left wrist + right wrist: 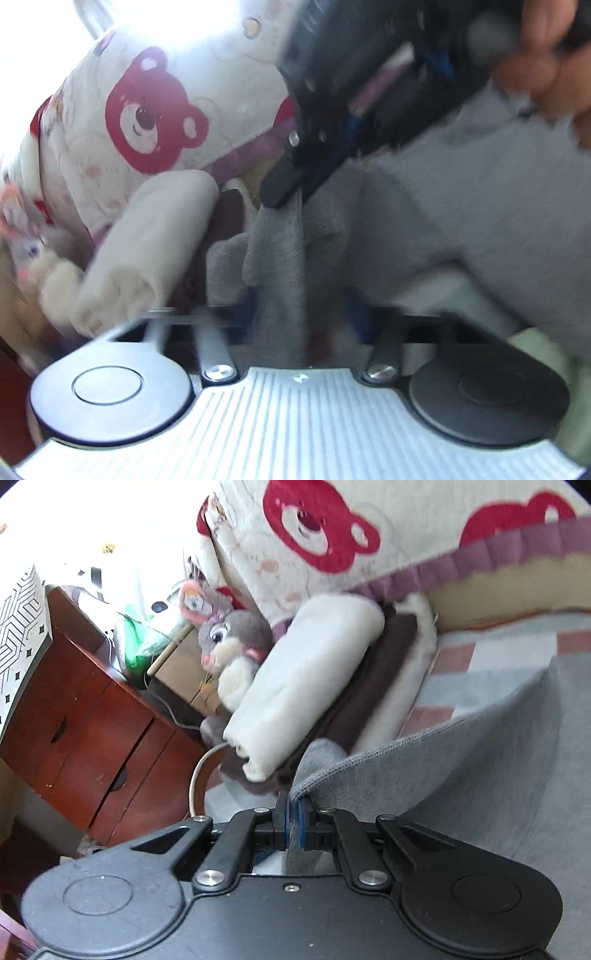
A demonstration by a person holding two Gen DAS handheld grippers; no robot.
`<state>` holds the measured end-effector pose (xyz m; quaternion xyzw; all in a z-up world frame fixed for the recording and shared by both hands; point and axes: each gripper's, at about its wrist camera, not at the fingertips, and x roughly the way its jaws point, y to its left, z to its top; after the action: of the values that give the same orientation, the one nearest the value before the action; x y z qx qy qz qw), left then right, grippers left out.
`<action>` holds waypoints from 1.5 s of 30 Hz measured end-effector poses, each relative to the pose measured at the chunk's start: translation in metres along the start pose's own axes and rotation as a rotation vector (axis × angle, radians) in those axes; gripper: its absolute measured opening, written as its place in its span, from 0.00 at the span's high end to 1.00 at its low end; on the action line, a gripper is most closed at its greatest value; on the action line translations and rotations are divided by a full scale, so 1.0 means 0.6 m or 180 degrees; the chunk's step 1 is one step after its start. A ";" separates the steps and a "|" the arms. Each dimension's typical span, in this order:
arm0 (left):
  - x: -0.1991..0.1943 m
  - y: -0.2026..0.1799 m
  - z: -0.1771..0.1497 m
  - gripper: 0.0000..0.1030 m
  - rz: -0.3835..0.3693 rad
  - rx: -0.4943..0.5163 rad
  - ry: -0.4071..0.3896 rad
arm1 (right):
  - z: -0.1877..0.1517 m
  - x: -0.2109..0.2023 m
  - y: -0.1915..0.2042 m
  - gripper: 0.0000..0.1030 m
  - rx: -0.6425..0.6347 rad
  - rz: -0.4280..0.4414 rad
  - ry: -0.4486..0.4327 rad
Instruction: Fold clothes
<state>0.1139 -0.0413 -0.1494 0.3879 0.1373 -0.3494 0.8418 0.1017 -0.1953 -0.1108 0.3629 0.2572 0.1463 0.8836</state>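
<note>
The right tongs [294,812] are clamped on the ribbed edge of the grey garment [461,760], which drapes over the bed. The left tongs [291,314] pinch that garment too. Beyond lie a cream folded cloth [306,679], then a stuffed rabbit [232,646].

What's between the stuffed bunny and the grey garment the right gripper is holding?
In the right wrist view, a stack of folded clothes lies between the stuffed bunny and the grey garment, which the right gripper pinches.
</note>
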 end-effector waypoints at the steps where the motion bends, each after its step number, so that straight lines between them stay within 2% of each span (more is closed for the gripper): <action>1: 0.001 0.009 0.009 0.95 0.0054 0.0018 -0.0005 | 0.003 -0.008 -0.002 0.93 -0.0017 -0.0009 -0.0042; 4: -0.005 0.049 0.047 0.95 0.0162 -0.0018 -0.0055 | 0.015 -0.040 -0.009 0.93 -0.0058 0.0017 -0.0159; 5: -0.012 0.076 0.065 0.95 0.0140 -0.0131 -0.0080 | 0.011 -0.054 -0.008 0.93 -0.0061 0.0064 -0.0209; 7: -0.022 0.143 0.105 0.95 0.0080 -0.0601 -0.0090 | -0.010 -0.085 -0.006 0.90 -0.0162 0.0088 -0.0353; 9: -0.023 0.212 0.138 0.95 0.0078 -0.1099 -0.0078 | -0.036 -0.104 -0.015 0.87 -0.0305 -0.0147 -0.0346; 10: -0.019 0.242 0.149 0.95 0.0138 -0.1251 -0.0062 | -0.047 -0.110 -0.022 0.78 -0.0369 -0.0292 -0.0304; 13: 0.010 0.316 0.172 0.95 0.0447 -0.1393 0.0054 | -0.073 -0.114 -0.053 0.77 -0.0734 -0.0848 -0.0034; 16: 0.075 0.362 0.168 0.89 0.0687 -0.1325 0.0436 | -0.093 -0.116 -0.090 0.77 -0.1023 -0.1253 0.0321; 19: 0.133 0.397 0.141 0.77 0.0812 -0.1509 0.0782 | -0.106 -0.126 -0.121 0.77 -0.1092 -0.1412 0.0514; 20: 0.145 0.408 0.130 0.67 0.0837 -0.1610 0.0835 | -0.110 -0.130 -0.130 0.77 -0.1103 -0.1449 0.0568; 21: 0.150 0.416 0.121 0.62 0.0884 -0.1723 0.0857 | -0.113 -0.135 -0.140 0.77 -0.1098 -0.1474 0.0600; 24: 0.145 0.429 0.100 0.60 0.1053 -0.2082 0.0809 | -0.109 -0.158 -0.163 0.77 -0.0993 -0.1484 0.0571; 26: 0.130 0.420 0.104 0.60 0.1005 -0.2196 0.0660 | -0.104 -0.174 -0.180 0.77 -0.0901 -0.1496 0.0521; 28: 0.111 0.402 0.114 0.60 0.0938 -0.2250 0.0486 | -0.086 -0.198 -0.201 0.70 -0.0702 -0.1535 0.0325; 29: 0.098 0.384 0.126 0.60 0.0916 -0.2222 0.0371 | -0.075 -0.212 -0.213 0.65 -0.0592 -0.1563 0.0212; 32: 0.060 0.319 0.163 0.59 0.0786 -0.2190 0.0002 | -0.035 -0.252 -0.256 0.62 -0.0295 -0.1713 -0.0106; 34: 0.043 0.267 0.185 0.56 0.0558 -0.2228 -0.0131 | -0.008 -0.280 -0.289 0.61 -0.0127 -0.1803 -0.0275; 37: 0.040 0.174 0.216 0.55 0.0052 -0.2221 -0.0159 | 0.033 -0.323 -0.338 0.61 0.0126 -0.1935 -0.0530; 39: 0.052 0.113 0.230 0.55 -0.0352 -0.2211 -0.0080 | 0.052 -0.344 -0.372 0.60 0.0285 -0.2051 -0.0615; 41: 0.075 0.050 0.239 0.55 -0.0727 -0.2206 0.0061 | 0.065 -0.352 -0.400 0.51 0.0407 -0.2173 -0.0624; 42: 0.086 0.018 0.243 0.55 -0.0880 -0.2190 0.0125 | 0.071 -0.352 -0.412 0.50 0.0458 -0.2218 -0.0619; 45: 0.114 -0.062 0.254 0.55 -0.1118 -0.1980 0.0199 | 0.085 -0.338 -0.440 0.50 0.0407 -0.2202 -0.0516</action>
<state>0.1311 -0.2053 -0.1037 0.0942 0.3273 -0.4182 0.8421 -0.0180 -0.4977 -0.1983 0.3194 0.3025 -0.2070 0.8739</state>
